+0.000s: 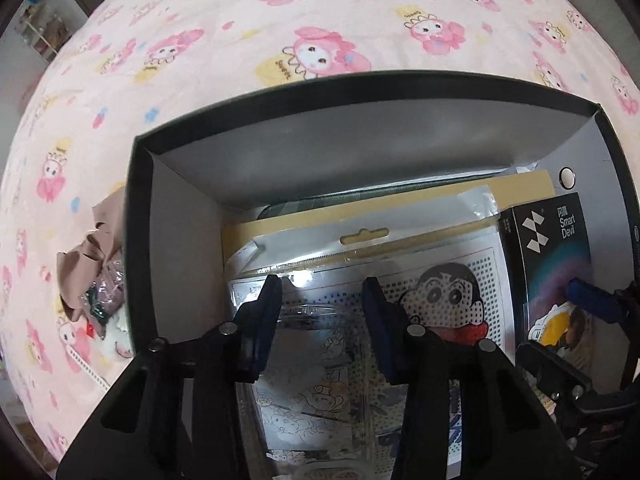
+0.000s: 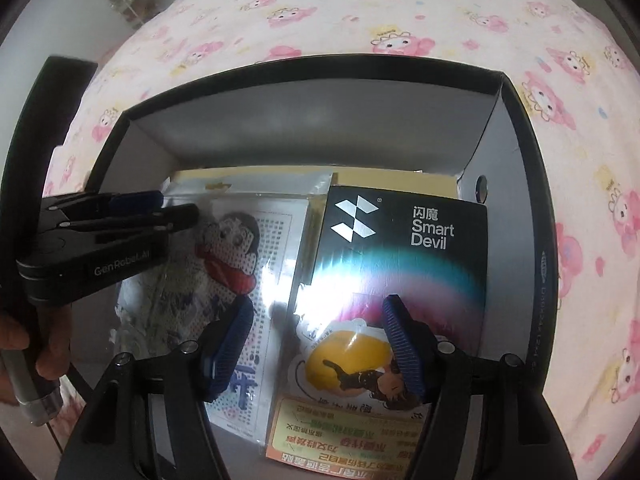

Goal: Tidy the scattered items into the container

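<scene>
Left wrist view: left gripper part open, empty, over cartoon packet inside box. Leftover clutter lies on bed left of box, nearest left gripper. Right gripper part open, holding nothing.

"Smart Devil" on black box

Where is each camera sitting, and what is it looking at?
Left wrist view: sits on the left claw, looking down into the box at the cartoon bag; the right claw peeks in.
Right wrist view: sits on the right claw, looking down at the black Smart Devil packet; the left claw and a hand show.
Both share the box, bag, packet and pink bedsheet.
</scene>
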### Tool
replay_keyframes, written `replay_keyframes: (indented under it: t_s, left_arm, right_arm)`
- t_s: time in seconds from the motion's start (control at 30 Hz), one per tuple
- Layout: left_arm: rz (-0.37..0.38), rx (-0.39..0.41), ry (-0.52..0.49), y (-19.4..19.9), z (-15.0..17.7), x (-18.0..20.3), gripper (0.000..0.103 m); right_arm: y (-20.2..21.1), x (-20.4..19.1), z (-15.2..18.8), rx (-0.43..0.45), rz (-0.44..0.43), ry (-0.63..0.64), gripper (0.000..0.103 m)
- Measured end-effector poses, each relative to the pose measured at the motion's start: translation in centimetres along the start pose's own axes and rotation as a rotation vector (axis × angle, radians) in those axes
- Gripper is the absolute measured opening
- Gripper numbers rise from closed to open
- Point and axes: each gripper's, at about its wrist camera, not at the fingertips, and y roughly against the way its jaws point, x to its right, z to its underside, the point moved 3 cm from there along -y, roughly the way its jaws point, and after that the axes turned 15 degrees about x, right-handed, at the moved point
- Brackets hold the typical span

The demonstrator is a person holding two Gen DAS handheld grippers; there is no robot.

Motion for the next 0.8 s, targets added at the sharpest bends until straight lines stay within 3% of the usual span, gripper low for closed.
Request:
replay_keyframes:
  t_s: [0.1,0.2,0.3,0.47,0.67,0.8]
  left_arm:
    - [0.054,0.07,-0.029,1.6,0.2,1.3,0.047]
    - [0.094,0.074,-0.071,2.1,1.2,2.8,0.045]
    - [0.03,0.031,-0.11,0.5,1.9,3.0,0.045]
    - [-0.076,-0.009,-0.082,-0.5,2.0,1.2,0.048]
    - [-0.061,0.006,-0.084,-0.8,2.4,1.1,0.046]
    - [0.054,0.042,0.023,0.3,2.4,0.3,0.047]
  right_arm:
    - [0.4,-0.1,-0.2,0.025,0.012,0.009,0.064]
    - [0.2,-0.2,-0.1,0.015,0.019,0.012,0.064]
    - [-0.2,-0.3,0.2,-0.015,0.021,0.005,0.064]
    - [-0.4,-0.3,0.0,-0.015,0.013,0.005,0.064]
    - [-0.5,-0.6,0.0,-0.018,0.012,0.001,0.064]
    - [-0.2,-0.1,-0.2,0.01,0.024,-0.012,0.064]
